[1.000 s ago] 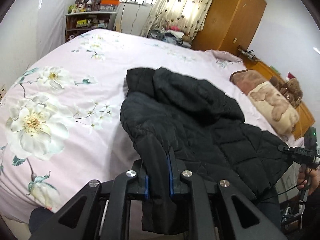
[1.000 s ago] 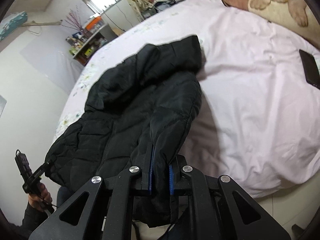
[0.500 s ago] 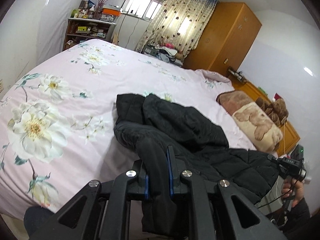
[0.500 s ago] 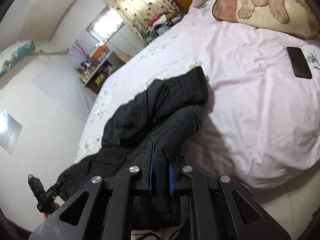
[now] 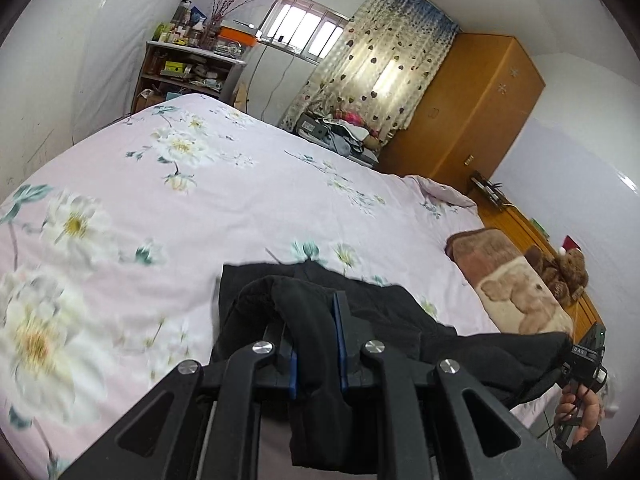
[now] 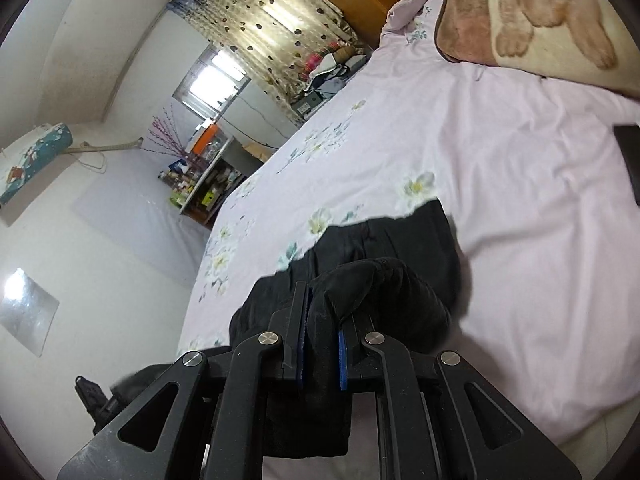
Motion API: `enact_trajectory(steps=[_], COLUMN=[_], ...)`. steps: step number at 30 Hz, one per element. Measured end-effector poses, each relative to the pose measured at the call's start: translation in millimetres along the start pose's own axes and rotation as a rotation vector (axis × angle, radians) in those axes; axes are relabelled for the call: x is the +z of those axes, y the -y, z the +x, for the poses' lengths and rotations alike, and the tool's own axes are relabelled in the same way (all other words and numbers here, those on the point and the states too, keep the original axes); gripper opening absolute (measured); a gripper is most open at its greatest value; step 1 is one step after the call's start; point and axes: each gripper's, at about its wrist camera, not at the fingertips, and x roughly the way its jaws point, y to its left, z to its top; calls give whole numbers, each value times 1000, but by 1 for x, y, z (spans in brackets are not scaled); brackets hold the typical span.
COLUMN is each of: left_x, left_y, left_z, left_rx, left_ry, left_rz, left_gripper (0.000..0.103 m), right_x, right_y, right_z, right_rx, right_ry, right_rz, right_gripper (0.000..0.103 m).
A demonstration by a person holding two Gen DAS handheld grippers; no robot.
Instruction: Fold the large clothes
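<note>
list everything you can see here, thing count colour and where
jacket: 1, black, near edge of the bed, pinched by both grippers
bed sheet: 1, pale pink with white flowers, covering the bed
rabbit blanket: 1, brown and cream, at the bed's head end
teddy bear: 1, brown, on the wooden unit beside the bed
phone: 1, dark, flat on the sheet near the blanket
wardrobe: 1, orange wood, far corner
curtain: 1, cream with dark hearts, by the window
shelf unit: 1, cluttered, far wall
left gripper: 1, black with blue pads, shut on jacket
right gripper: 1, black with blue pads, shut on jacket
hand: 1, holding the right gripper's handle
</note>
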Motion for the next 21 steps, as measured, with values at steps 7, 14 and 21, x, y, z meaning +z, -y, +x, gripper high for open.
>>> enact_trajectory(steps=[7,14,21], left_x=[31,26,18], left_y=[-17,-49,-57], left_z=[90,186,221], left_rx=[60,156,164], left_ry=[-63,-202,-252], left_rz=[-12,-51,-63], left_gripper=[14,15,20], right_x=[45,62,58], right_y=[7,40,69], right_z=[79,170,214], right_rx=[-79,-189,-215], right_ry=[-64,-184,-243], right_rz=[-11,40,129], right_gripper=[12,13,19])
